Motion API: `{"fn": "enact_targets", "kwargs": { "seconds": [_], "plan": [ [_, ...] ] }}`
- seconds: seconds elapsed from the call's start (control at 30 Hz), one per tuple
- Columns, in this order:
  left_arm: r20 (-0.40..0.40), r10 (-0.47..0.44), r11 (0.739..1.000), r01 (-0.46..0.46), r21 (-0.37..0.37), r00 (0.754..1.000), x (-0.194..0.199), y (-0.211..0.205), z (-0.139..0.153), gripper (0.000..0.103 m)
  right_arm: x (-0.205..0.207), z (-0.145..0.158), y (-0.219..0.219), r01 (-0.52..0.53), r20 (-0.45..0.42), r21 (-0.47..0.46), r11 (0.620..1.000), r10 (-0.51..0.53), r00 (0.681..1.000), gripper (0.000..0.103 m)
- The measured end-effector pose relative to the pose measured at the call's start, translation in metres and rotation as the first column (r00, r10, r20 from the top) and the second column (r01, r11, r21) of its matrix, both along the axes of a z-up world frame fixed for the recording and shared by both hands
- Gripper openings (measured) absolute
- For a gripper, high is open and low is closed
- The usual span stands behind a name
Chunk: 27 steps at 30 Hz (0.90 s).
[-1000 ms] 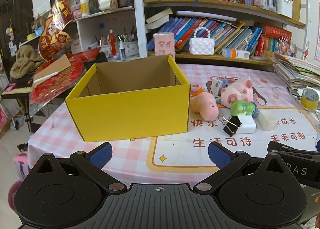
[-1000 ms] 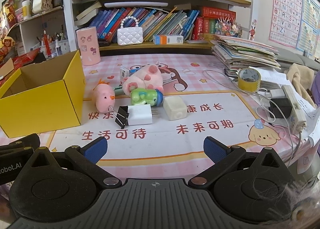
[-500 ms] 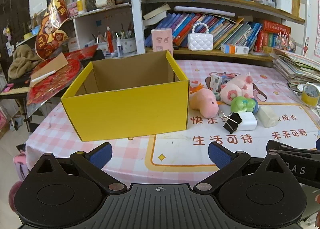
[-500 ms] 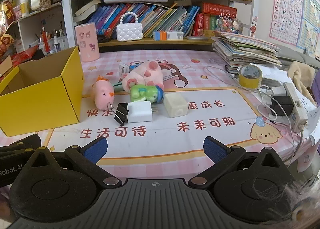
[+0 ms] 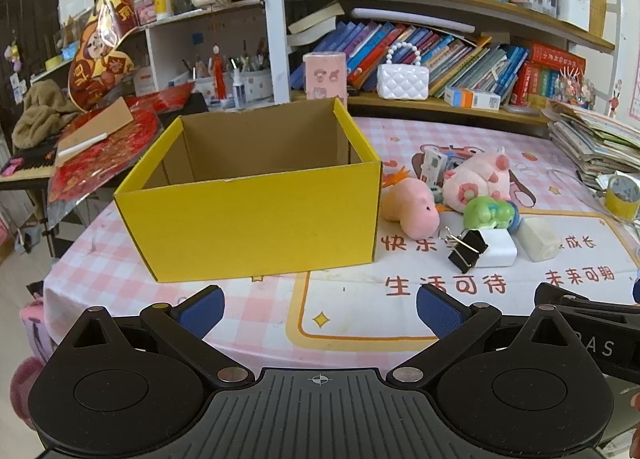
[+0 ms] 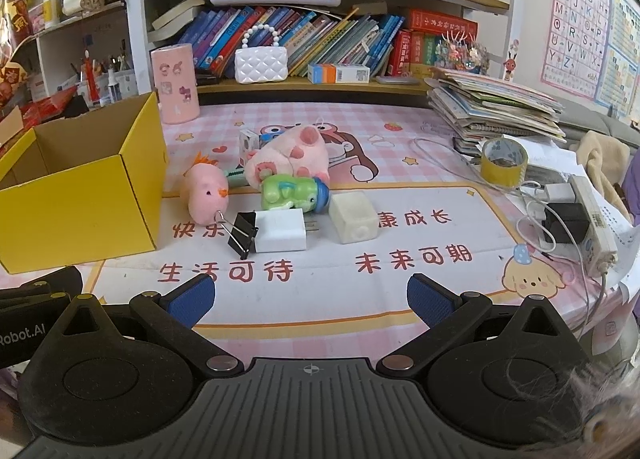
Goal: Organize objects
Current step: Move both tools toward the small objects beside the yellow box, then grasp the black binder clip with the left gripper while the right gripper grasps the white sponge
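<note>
Nearest, both the left gripper [image 5: 320,309] and right gripper [image 6: 310,297] hover spread wide with nothing between their blue pads, above the pink checked tablecloth [image 6: 400,291]. Beyond lie a black binder clip [image 6: 242,235] touching a white charger plug [image 6: 280,235], a cream block [image 6: 354,217], a green toy [image 6: 294,193], and two pink plush toys [image 6: 208,195], just beside the yellow cardboard box [image 5: 256,215], open-topped.

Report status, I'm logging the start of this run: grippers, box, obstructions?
Left gripper and right gripper open, empty. Yellow box open, nothing seen inside. Toys, binder clip, charger beside it, path clear.
</note>
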<state>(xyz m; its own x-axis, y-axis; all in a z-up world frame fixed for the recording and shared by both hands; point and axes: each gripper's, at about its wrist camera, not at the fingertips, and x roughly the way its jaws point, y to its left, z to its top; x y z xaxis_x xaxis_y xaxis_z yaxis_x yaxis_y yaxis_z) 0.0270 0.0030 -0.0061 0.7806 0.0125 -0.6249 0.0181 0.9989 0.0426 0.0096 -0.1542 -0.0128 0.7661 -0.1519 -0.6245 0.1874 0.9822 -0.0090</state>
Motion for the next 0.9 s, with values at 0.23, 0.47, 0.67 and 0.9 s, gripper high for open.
{"fn": "enact_targets", "kwargs": {
  "seconds": [0.23, 0.47, 0.67, 0.9],
  "plan": [
    [-0.008, -0.012, 1.0, 0.012, -0.014, 1.0, 0.007, -0.006, -0.002, 0.103, 0.005, -0.001, -0.006, 0.013, -0.023, -0.004, 1.0, -0.013, 1.0, 0.103],
    [-0.006, -0.022, 1.0, 0.022, -0.02, 1.0, 0.018, -0.019, -0.001, 0.103, 0.014, 0.0, -0.02, 0.026, -0.02, 0.006, 1.0, -0.026, 0.999, 0.103],
    [0.005, -0.032, 0.997, 0.032, -0.074, 0.999, 0.032, -0.03, 0.001, 0.103, 0.03, 0.002, -0.034, -0.001, -0.01, -0.013, 1.0, 0.001, 1.0, 0.103],
    [-0.019, 0.009, 0.995, -0.01, -0.101, 1.0, 0.054, -0.048, -0.003, 0.103, 0.056, 0.002, -0.055, -0.046, -0.019, -0.029, 0.999, 0.045, 0.999, 0.103]
  ]
}}
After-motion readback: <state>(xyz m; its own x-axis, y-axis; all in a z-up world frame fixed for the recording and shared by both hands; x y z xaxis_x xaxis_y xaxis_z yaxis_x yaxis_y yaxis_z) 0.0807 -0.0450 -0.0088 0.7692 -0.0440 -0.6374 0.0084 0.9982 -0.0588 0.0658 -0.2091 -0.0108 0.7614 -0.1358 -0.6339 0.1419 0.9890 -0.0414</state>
